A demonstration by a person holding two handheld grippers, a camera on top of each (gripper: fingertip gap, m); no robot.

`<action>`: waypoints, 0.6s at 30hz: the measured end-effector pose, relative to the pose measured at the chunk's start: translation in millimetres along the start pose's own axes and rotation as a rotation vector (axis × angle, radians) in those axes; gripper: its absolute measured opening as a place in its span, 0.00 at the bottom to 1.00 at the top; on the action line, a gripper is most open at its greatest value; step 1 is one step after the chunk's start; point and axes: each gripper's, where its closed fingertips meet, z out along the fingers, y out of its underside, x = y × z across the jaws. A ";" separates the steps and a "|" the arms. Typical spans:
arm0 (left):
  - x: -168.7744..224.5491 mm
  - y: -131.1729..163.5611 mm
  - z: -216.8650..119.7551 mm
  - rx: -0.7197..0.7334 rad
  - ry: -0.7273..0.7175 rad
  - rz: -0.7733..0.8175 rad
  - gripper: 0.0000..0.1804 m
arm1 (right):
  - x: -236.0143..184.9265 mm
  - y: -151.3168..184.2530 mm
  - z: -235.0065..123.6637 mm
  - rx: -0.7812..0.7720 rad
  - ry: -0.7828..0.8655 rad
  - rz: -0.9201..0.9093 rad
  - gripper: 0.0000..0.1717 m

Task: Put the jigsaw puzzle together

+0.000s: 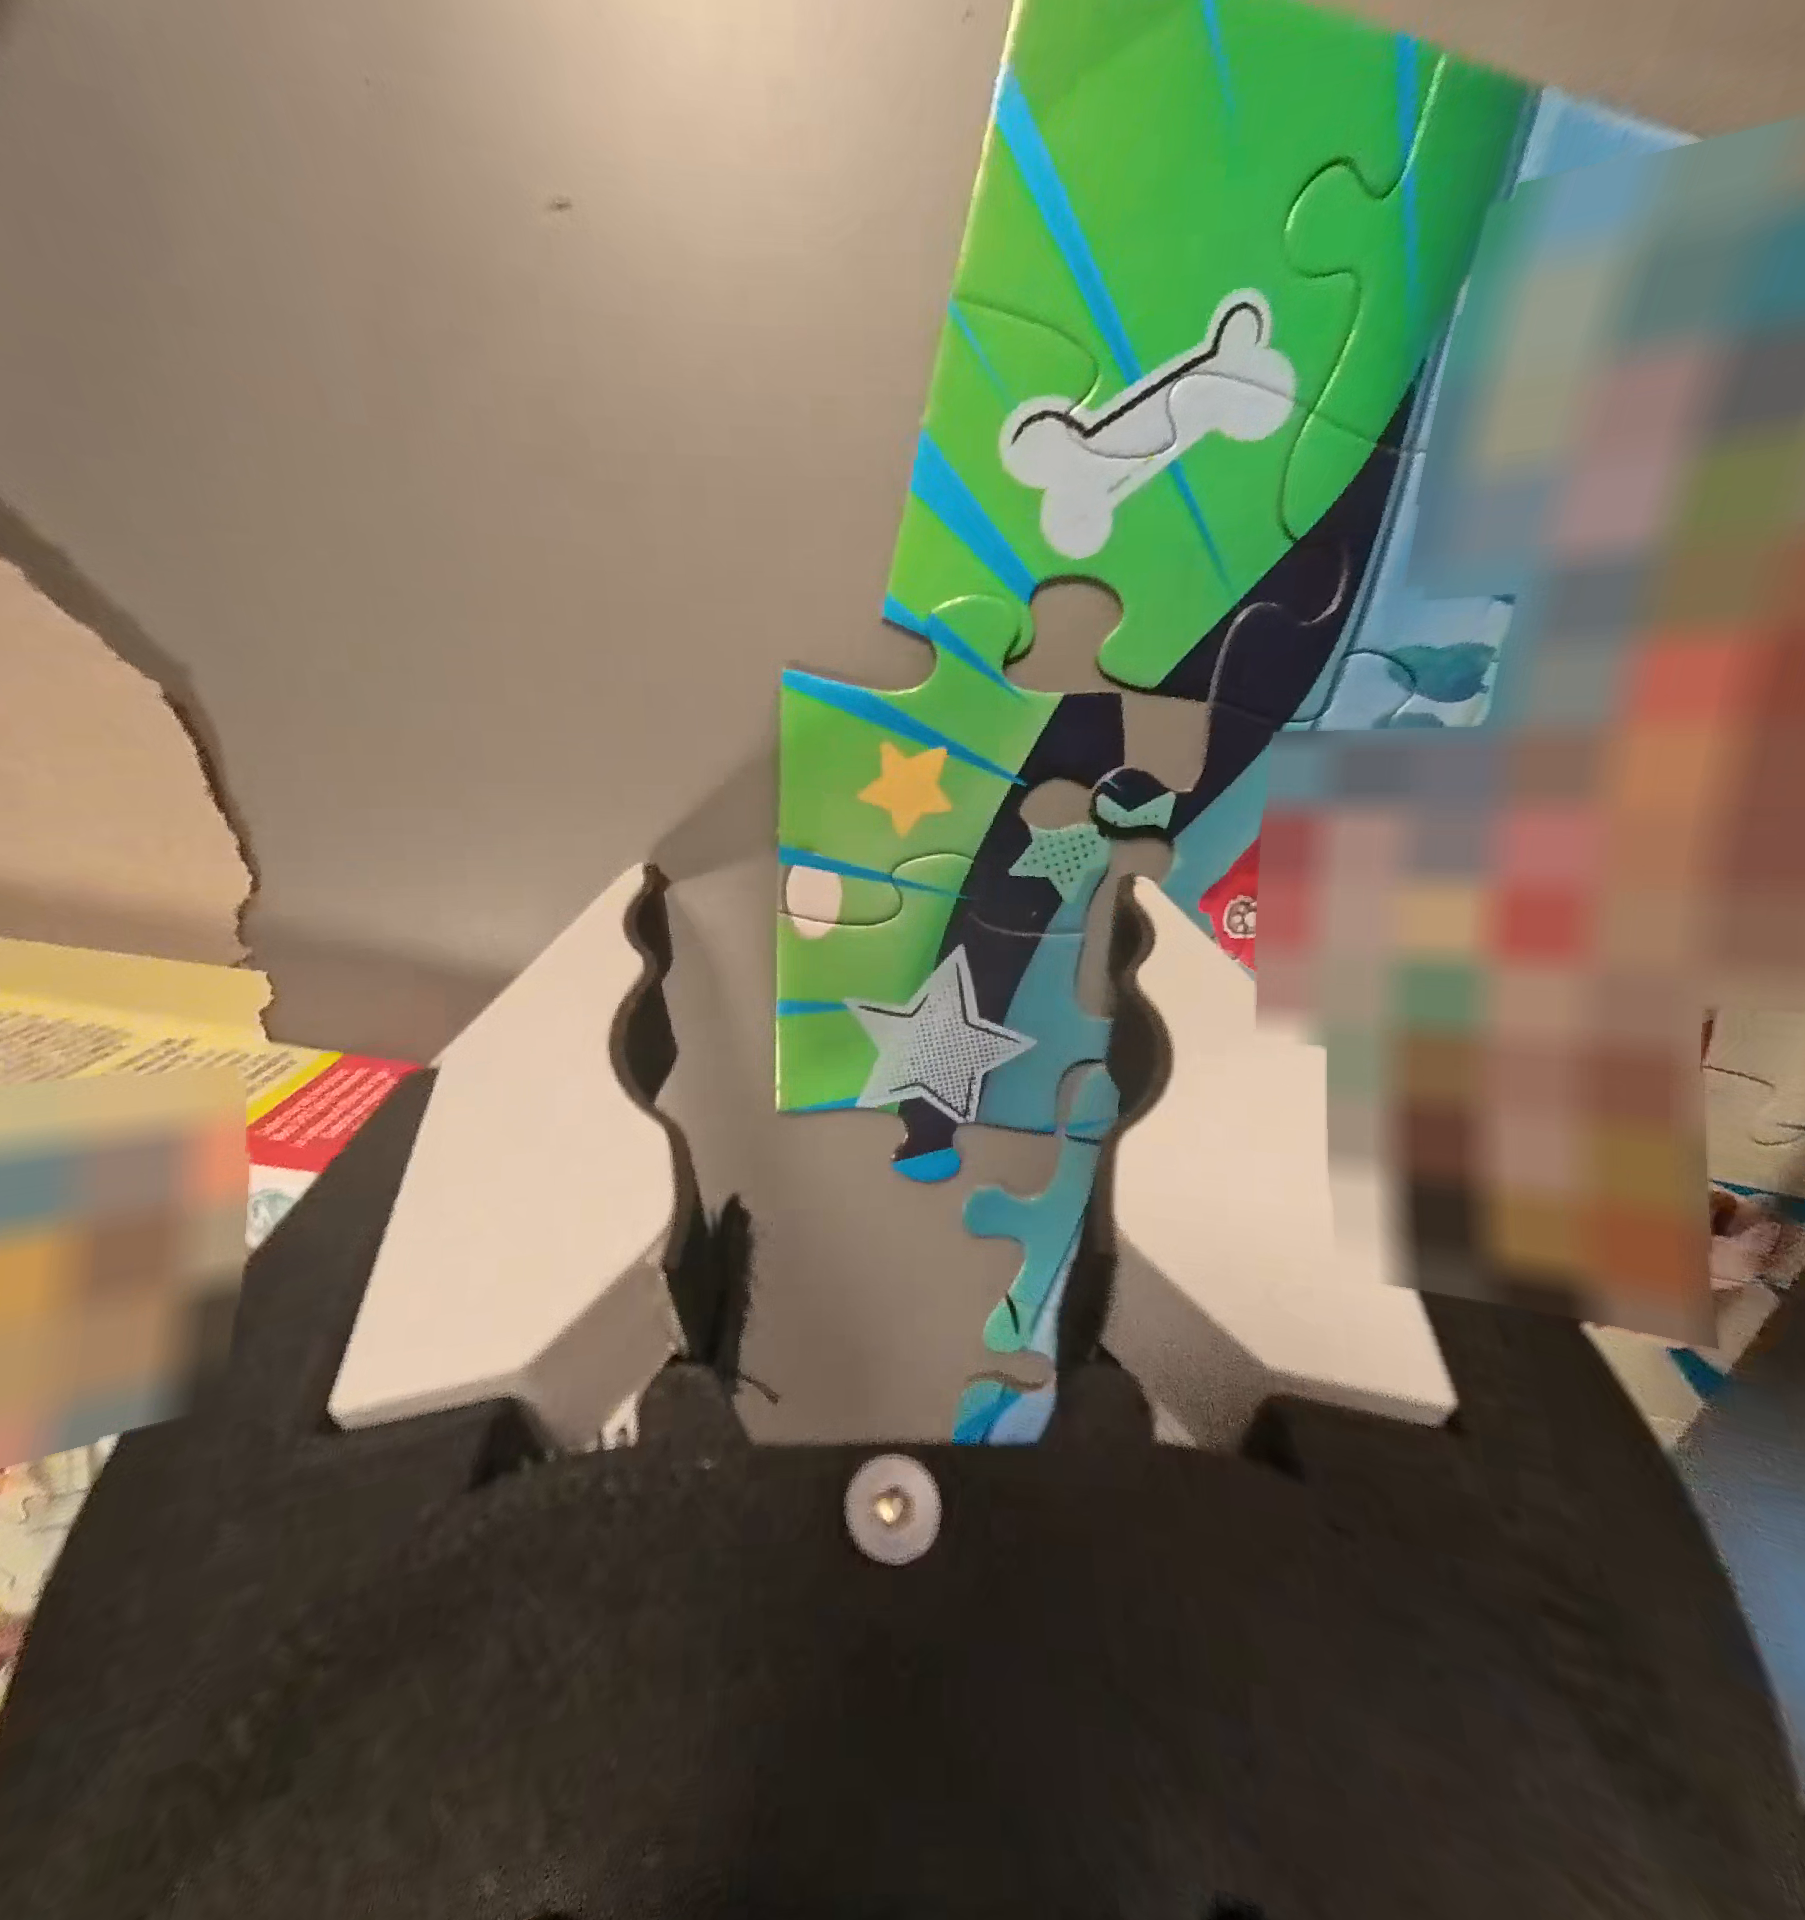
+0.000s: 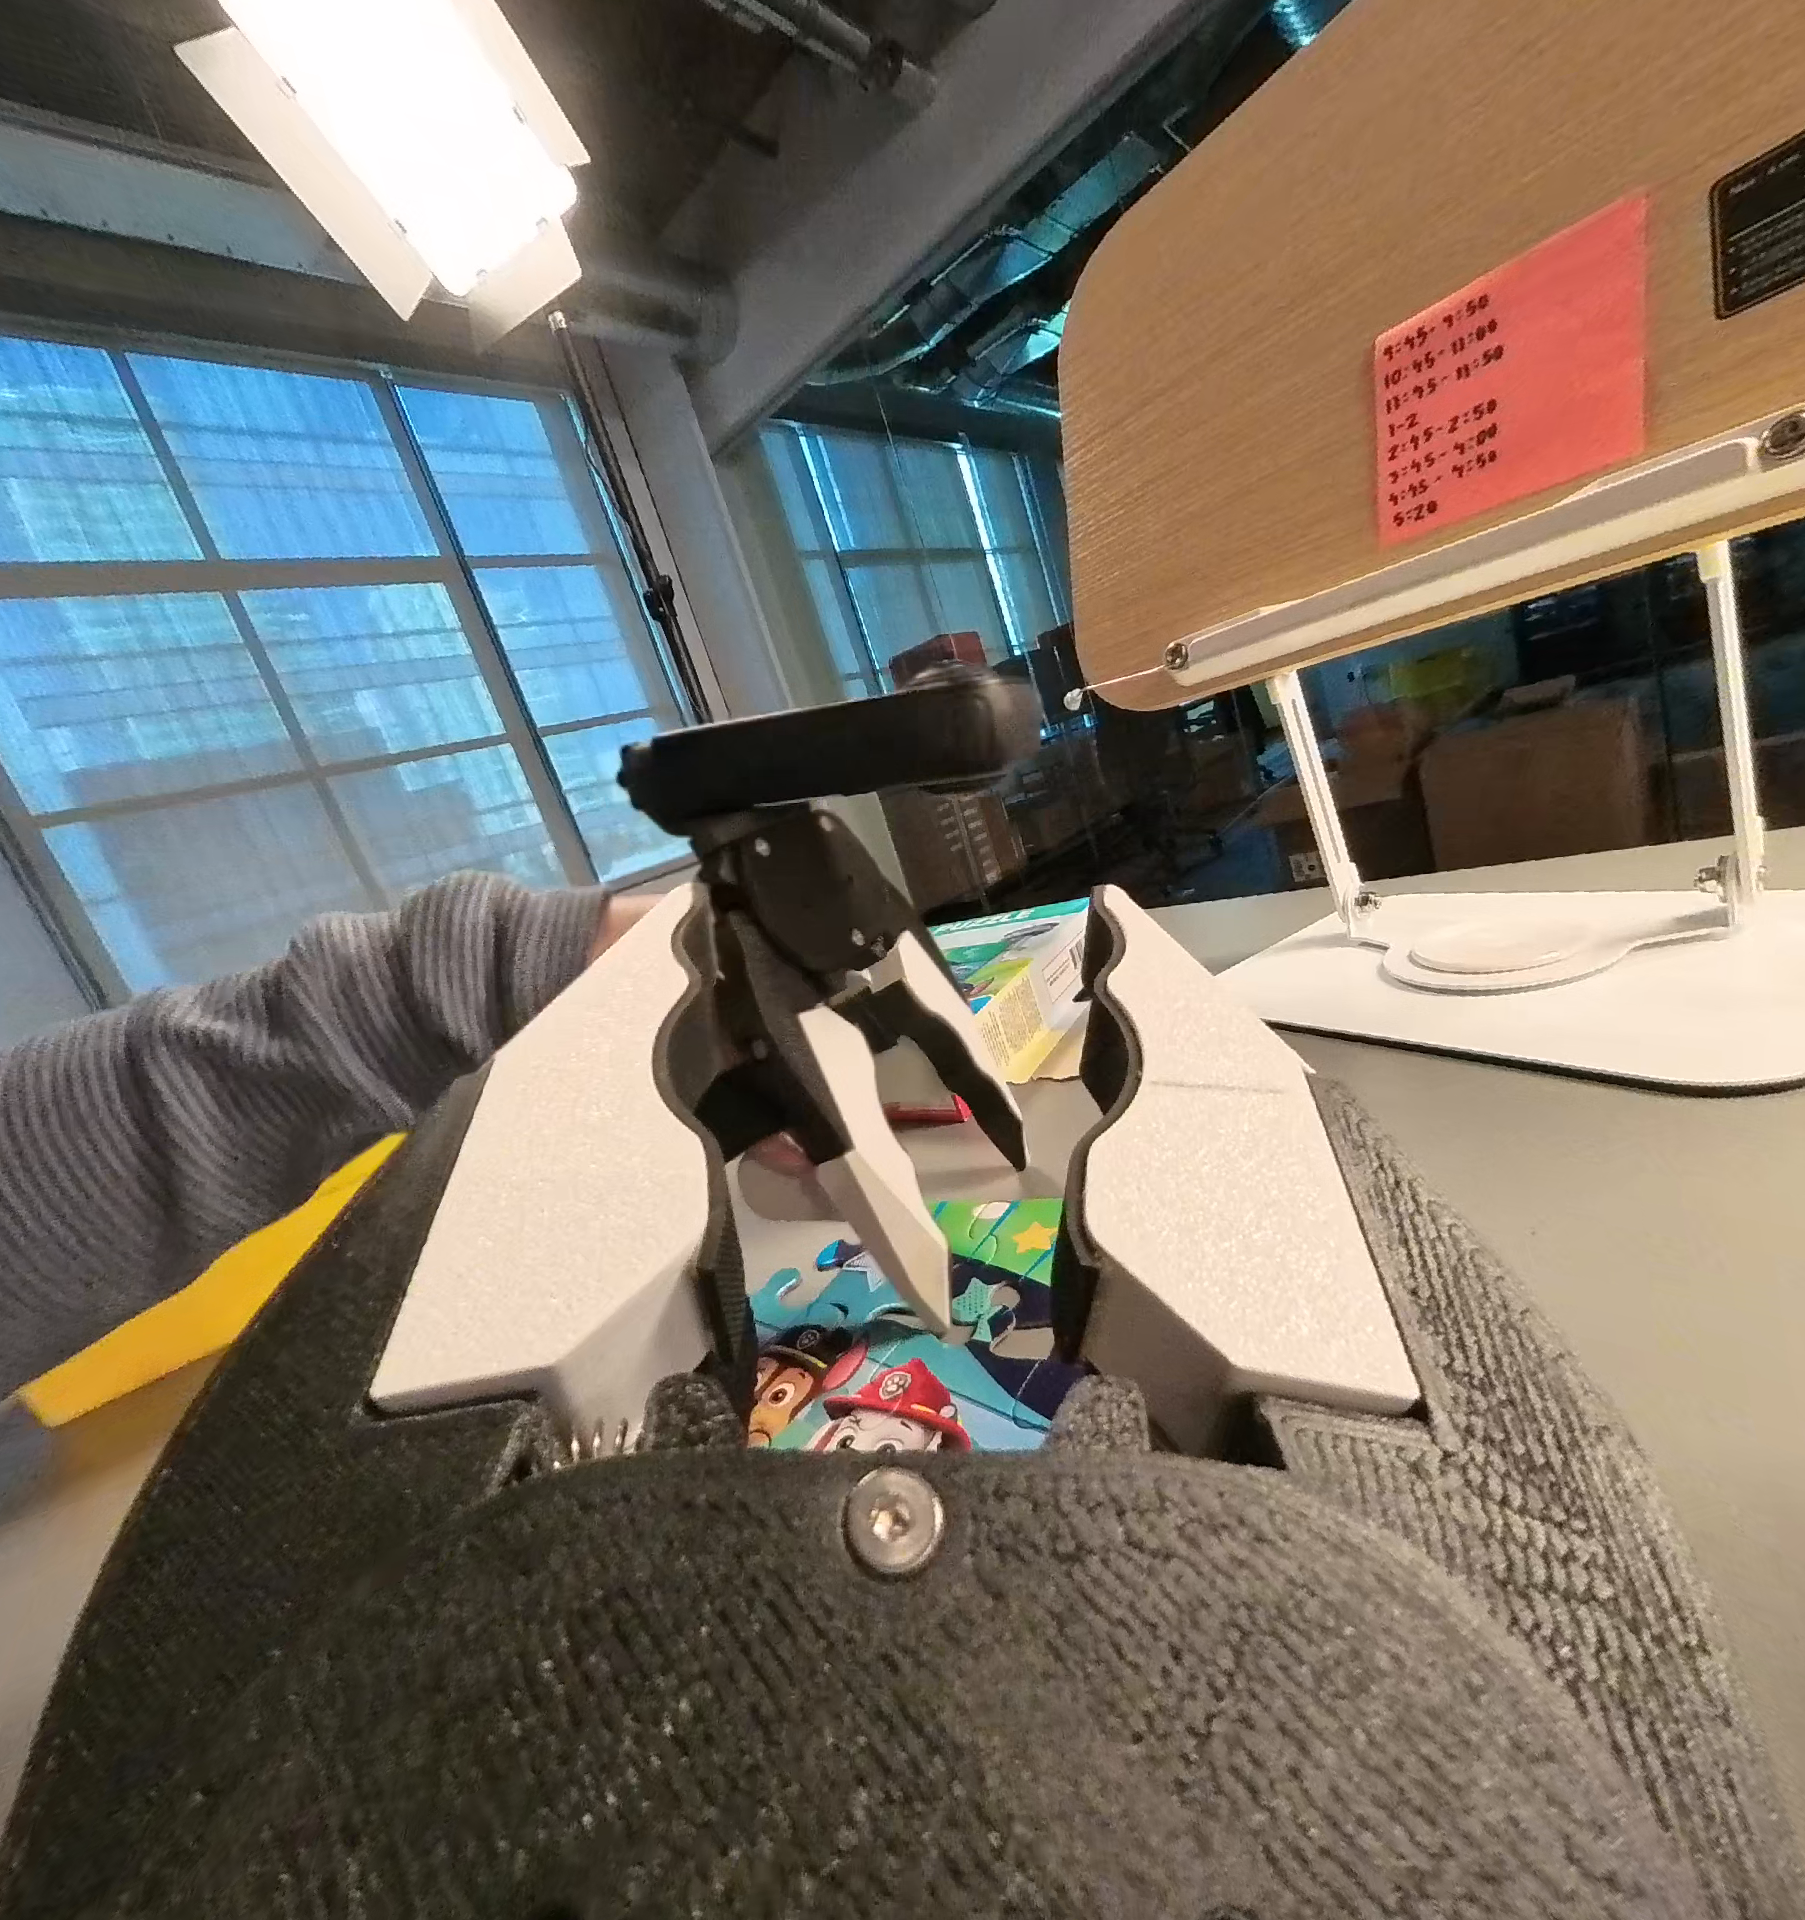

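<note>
Jaws spread on both grippers (nothing pinched); only the right view shows the sleeve above the puzzle.

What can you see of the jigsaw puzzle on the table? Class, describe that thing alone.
The puzzle is a partly assembled flat cardboard jigsaw lying face up on the grey table. Its glossy picture shows green with blue rays, a white bone, a yellow star, a grey star and a dark curved band. The lower edge is unfinished, with open sockets and jutting tabs. The open left hand-held gripper hangs over that edge; contact cannot be judged. Cartoon dogs show in the right view.
</note>
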 end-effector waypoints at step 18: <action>-9.7 11.6 -55.4 0.127 -0.229 0.108 0.04 | 1.9 -1.3 -0.3 0.010 0.000 0.021 0.41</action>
